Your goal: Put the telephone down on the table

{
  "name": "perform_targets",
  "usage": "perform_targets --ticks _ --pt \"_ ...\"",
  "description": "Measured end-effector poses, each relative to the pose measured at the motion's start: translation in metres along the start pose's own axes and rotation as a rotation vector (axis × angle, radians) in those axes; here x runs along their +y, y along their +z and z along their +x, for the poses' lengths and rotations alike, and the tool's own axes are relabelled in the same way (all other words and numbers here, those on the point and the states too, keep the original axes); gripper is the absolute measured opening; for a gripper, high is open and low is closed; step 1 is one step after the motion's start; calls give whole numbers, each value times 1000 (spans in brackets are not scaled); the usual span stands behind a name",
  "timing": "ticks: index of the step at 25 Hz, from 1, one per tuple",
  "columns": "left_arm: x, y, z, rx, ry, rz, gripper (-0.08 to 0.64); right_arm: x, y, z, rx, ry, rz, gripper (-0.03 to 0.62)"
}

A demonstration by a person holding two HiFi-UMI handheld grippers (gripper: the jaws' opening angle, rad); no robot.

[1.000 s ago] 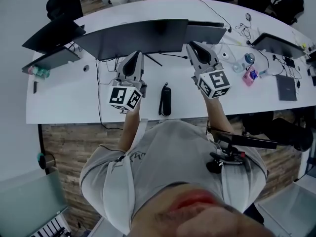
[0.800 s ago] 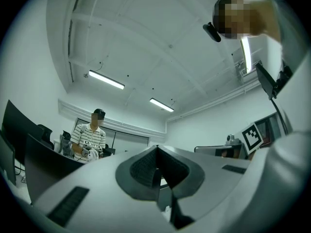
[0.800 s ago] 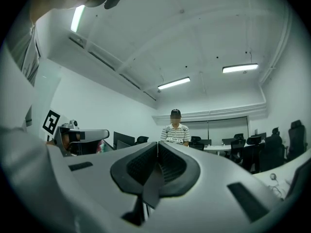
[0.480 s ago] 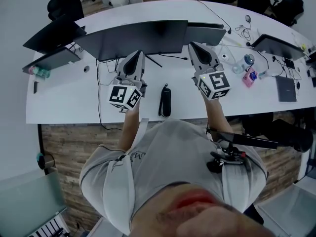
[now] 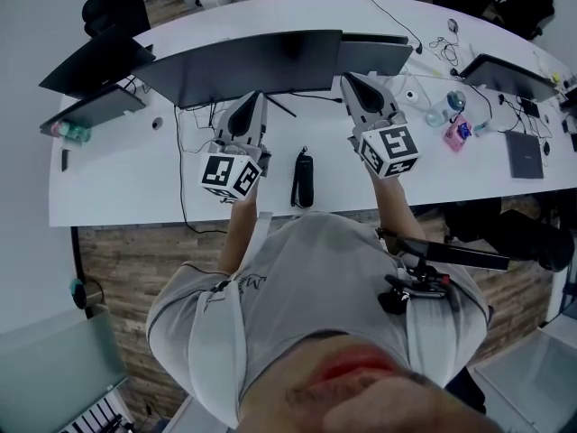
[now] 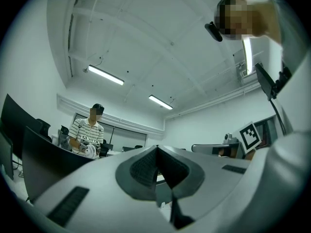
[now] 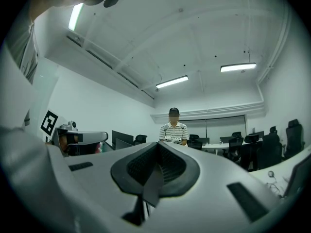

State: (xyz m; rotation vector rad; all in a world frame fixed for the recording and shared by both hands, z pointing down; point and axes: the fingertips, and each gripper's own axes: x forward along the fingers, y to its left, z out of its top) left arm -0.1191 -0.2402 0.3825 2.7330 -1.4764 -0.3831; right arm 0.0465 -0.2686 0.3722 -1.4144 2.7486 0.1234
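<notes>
Telephone (image 5: pixel 304 180) first: it lies flat on the white surface (image 5: pixel 117 183) close to the near edge. Its long side runs near to far, and it sits in the gap between my two tools, touching neither. Lying flat like that, it has nothing to tip or roll from, so I judge the putting-down done.

My left hand-held gripper (image 5: pixel 254 99) is just left of the telephone and my right hand-held gripper (image 5: pixel 348 80) just right of it. Both are tipped up and away. Each gripper view looks at ceiling lights and the far side of the room, not down at the surface. I read that as a resting pose, clear of the handset so I can't nudge it.

Both pairs of jaws are pressed together, the ribbed pads meeting on nothing at all. With no load to carry, there is no reason to keep them spread.

The dark monitors (image 5: pixel 252 61) stand farther back, well apart from the telephone. The near strip where it lies has little else on it.
</notes>
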Motion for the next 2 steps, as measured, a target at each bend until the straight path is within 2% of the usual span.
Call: perform_targets --ticks 2 --pt "-2 -2 0 2 -3 -7 9 0 -1 0 0 0 4 15"
